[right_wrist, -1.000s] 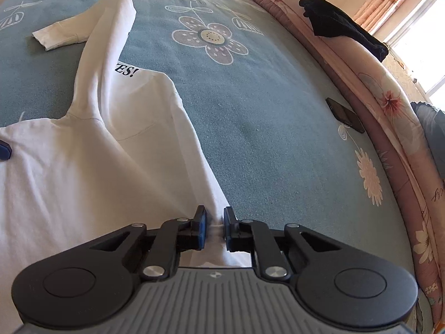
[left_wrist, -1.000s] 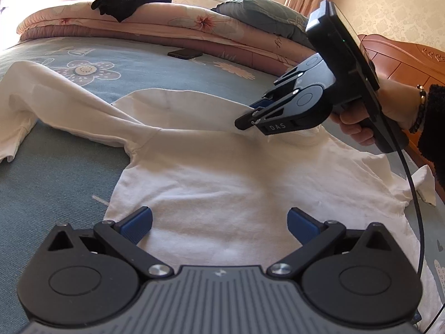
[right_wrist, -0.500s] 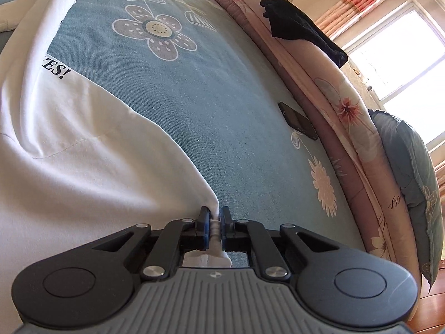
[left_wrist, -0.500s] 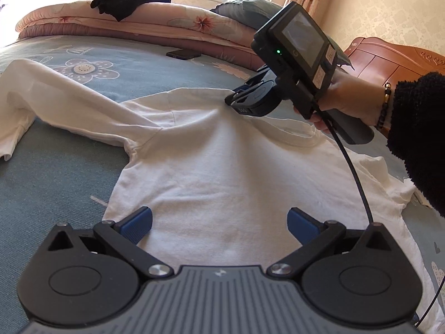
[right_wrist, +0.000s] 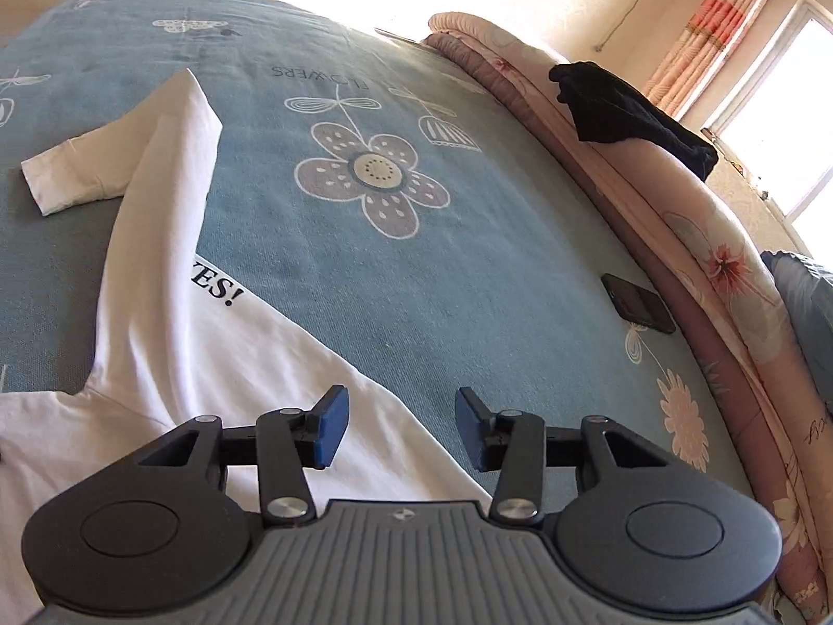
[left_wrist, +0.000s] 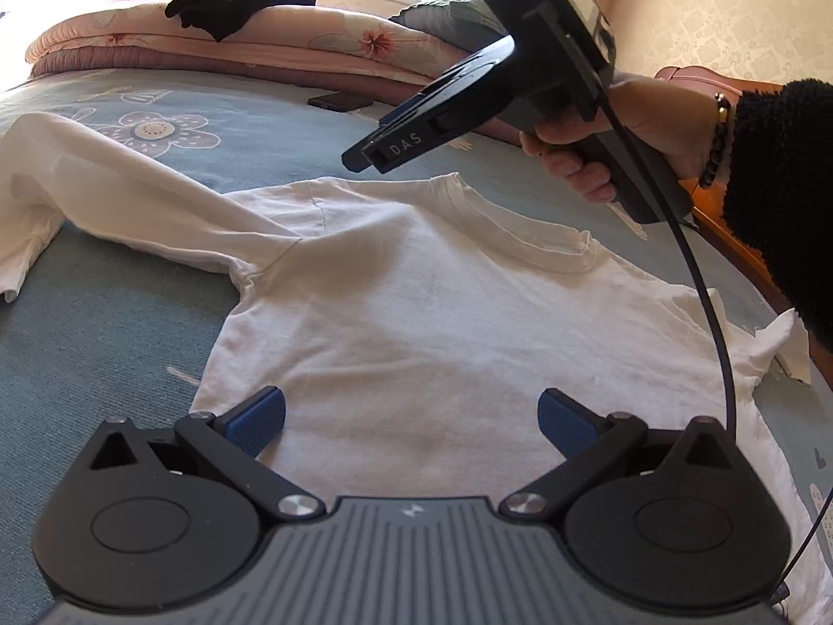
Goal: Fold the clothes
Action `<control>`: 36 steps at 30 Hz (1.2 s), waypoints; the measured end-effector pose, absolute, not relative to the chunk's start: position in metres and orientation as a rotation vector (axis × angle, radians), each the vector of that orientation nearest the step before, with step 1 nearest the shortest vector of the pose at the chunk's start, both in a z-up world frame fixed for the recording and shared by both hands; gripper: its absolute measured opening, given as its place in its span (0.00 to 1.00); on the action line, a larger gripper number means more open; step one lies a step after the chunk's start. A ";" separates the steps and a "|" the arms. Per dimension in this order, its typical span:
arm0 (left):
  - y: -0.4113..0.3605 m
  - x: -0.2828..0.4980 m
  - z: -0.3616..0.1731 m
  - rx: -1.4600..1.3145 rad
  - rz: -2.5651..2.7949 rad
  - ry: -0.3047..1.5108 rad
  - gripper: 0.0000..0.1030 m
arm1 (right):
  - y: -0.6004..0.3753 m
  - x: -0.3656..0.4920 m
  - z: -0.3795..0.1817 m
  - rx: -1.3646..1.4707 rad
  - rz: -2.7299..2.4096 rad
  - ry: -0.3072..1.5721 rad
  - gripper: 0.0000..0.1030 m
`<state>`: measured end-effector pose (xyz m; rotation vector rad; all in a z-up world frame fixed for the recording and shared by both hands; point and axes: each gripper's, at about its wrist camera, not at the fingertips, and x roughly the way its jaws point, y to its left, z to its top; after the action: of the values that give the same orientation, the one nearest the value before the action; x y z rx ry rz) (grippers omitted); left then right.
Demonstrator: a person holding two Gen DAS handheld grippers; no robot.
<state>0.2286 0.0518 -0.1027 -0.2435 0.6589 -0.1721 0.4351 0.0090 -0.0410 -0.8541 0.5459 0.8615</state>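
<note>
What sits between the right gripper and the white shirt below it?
Nothing visible. The right gripper, its jaws just opened and empty, hangs over the white shirt near its collar with only air between. The phone and the dark garment lie far off toward the quilt.

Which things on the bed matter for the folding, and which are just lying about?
For the job: white shirt; left gripper, open; right gripper, open, just released.

Lying about: black garment; phone; folded quilt; pillow.
</note>
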 end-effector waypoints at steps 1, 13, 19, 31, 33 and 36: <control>0.051 0.229 -0.103 -0.242 -0.174 0.658 0.99 | 0.016 0.438 -0.044 -0.863 0.885 0.558 0.47; 0.058 0.230 -0.105 -0.279 -0.201 0.655 0.99 | 0.030 0.484 -0.068 -0.838 1.038 0.731 0.47; 0.053 0.231 -0.106 -0.243 -0.198 0.650 0.99 | 0.027 0.498 -0.069 -0.730 1.061 0.841 0.39; 0.056 0.232 -0.105 -0.256 -0.203 0.651 0.99 | 0.037 0.468 -0.063 -0.797 0.946 0.666 0.06; 0.057 0.232 -0.105 -0.262 -0.204 0.651 0.99 | 0.036 0.477 -0.063 -0.743 0.914 0.680 0.06; 0.056 0.232 -0.104 -0.256 -0.202 0.651 1.00 | 0.038 0.479 -0.074 -0.734 0.893 0.685 0.07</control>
<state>0.2318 0.0558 -0.1044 -0.2560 0.6509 -0.2020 0.4787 0.0385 -0.0740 -0.7345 0.6854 0.8928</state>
